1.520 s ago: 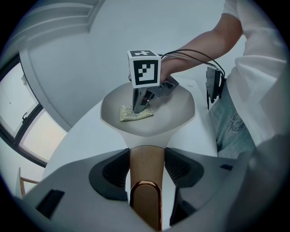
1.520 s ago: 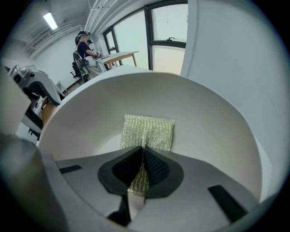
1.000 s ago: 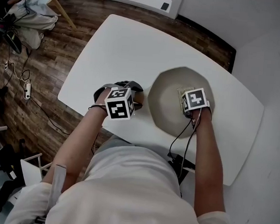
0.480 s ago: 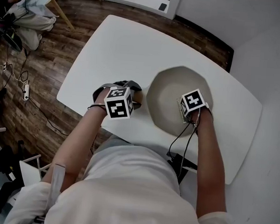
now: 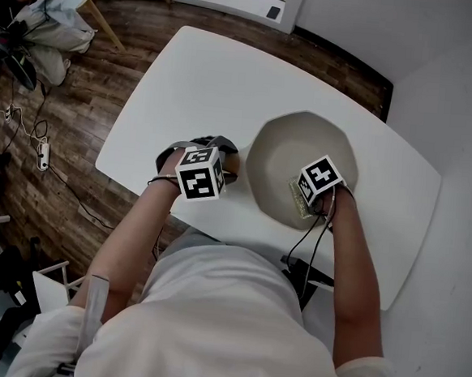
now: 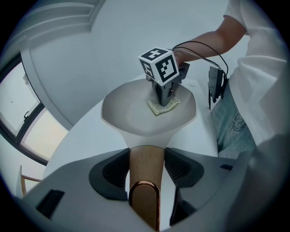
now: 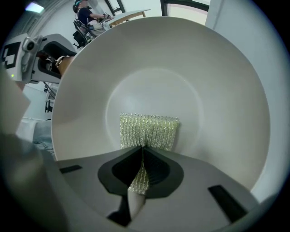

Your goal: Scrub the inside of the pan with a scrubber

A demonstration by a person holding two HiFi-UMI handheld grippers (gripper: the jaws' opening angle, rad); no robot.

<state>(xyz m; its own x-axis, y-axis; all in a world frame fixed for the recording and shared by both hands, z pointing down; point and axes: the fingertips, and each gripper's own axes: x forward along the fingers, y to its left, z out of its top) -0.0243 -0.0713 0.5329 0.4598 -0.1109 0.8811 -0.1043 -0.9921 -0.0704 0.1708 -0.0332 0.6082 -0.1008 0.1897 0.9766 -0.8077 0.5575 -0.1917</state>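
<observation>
A pale grey pan (image 5: pixel 292 151) sits on the white table (image 5: pixel 196 75). Its wooden handle (image 6: pixel 146 174) runs between the jaws of my left gripper (image 6: pixel 146 170), which is shut on it at the pan's left side (image 5: pixel 209 169). My right gripper (image 5: pixel 304 195) stands inside the pan near its front wall, shut on a glittery green-gold scrubber (image 7: pixel 148 131). The scrubber lies pressed flat on the pan's inner surface (image 7: pixel 181 68). In the left gripper view the right gripper's marker cube (image 6: pixel 158 65) rises above the scrubber (image 6: pixel 164 106).
The table's near edge runs just below the pan, against the person's torso (image 5: pixel 217 320). A cable (image 5: pixel 305 238) hangs from the right gripper. Wooden floor (image 5: pixel 27 151) with cords lies to the left. A white wall (image 5: pixel 456 79) stands on the right.
My right gripper has dragged the scrubber from the pan's right side toward its front wall, nearer the person. The left gripper and the pan handle stay put.
</observation>
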